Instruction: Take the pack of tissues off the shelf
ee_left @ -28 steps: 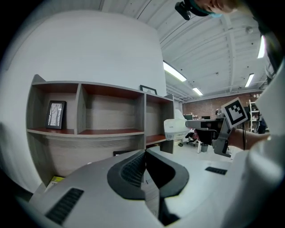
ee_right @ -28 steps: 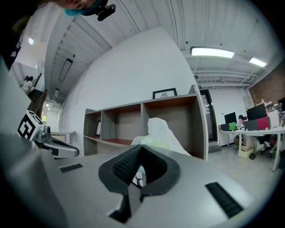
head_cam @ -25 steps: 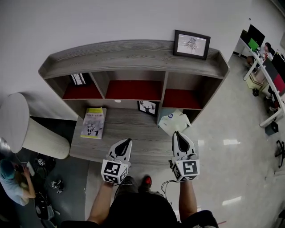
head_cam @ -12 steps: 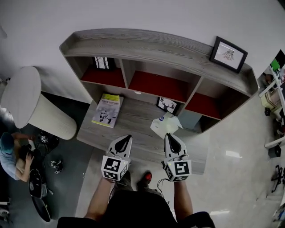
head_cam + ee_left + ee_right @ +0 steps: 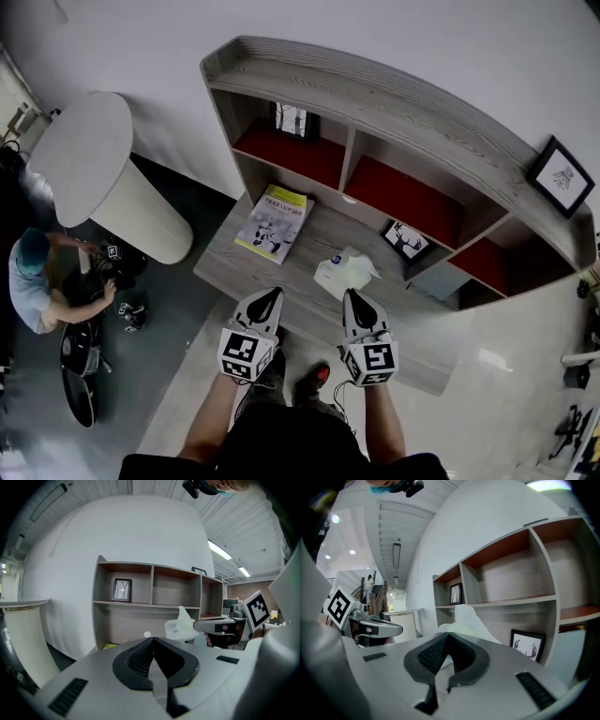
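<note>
The pack of tissues (image 5: 342, 275) is white and crumpled, with a tissue sticking up. It hangs just over the shelf's lower board (image 5: 234, 267), left of a small deer picture (image 5: 405, 239). My right gripper (image 5: 352, 295) is shut on the pack's near edge. In the right gripper view the pack (image 5: 466, 620) rises right beyond the closed jaws (image 5: 448, 634). My left gripper (image 5: 270, 295) hovers beside it at the board's front, shut and with nothing in it (image 5: 153, 639). In the left gripper view the pack (image 5: 180, 626) sits at the tip of the right gripper (image 5: 215, 625).
The wooden shelf unit (image 5: 394, 103) has red-backed cubbies, one with a framed photo (image 5: 292, 120). A book (image 5: 274, 223) lies on the lower board. Another frame (image 5: 562, 176) stands on top. A round white stand (image 5: 103, 173) and a crouching person (image 5: 37, 281) are at the left.
The right gripper has carried the pack leftward, from the right of the deer picture to its left. The head view has swung, so the shelf now runs diagonally.
</note>
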A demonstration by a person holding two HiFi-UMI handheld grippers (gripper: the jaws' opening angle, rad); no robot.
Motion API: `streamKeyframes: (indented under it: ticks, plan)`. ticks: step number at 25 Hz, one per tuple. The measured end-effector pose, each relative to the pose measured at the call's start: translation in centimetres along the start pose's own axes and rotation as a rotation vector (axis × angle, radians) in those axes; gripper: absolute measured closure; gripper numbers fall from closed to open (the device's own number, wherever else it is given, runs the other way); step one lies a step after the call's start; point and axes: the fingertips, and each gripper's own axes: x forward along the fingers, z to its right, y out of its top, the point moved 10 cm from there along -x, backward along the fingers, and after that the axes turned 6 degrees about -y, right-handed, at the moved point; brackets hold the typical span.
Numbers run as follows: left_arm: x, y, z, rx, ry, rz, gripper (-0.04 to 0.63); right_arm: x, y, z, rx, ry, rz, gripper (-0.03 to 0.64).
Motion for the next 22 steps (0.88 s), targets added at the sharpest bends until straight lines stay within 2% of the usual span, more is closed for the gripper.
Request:
streamKeyframes:
  ticks: [8, 22]
  plan:
    - [-1.0, -2.3, -4.8, -0.028, 0.048, -0.042, 0.588, 5.1, -2.2, -4.0, -0.014, 0.058, -0.065, 0.589]
    - [0.7, -6.7, -10.1, -0.104, 0.026, -0.124, 0.588, 11.2, -7.8, -4.8, -0.034, 0.018, -0.214, 0.589]
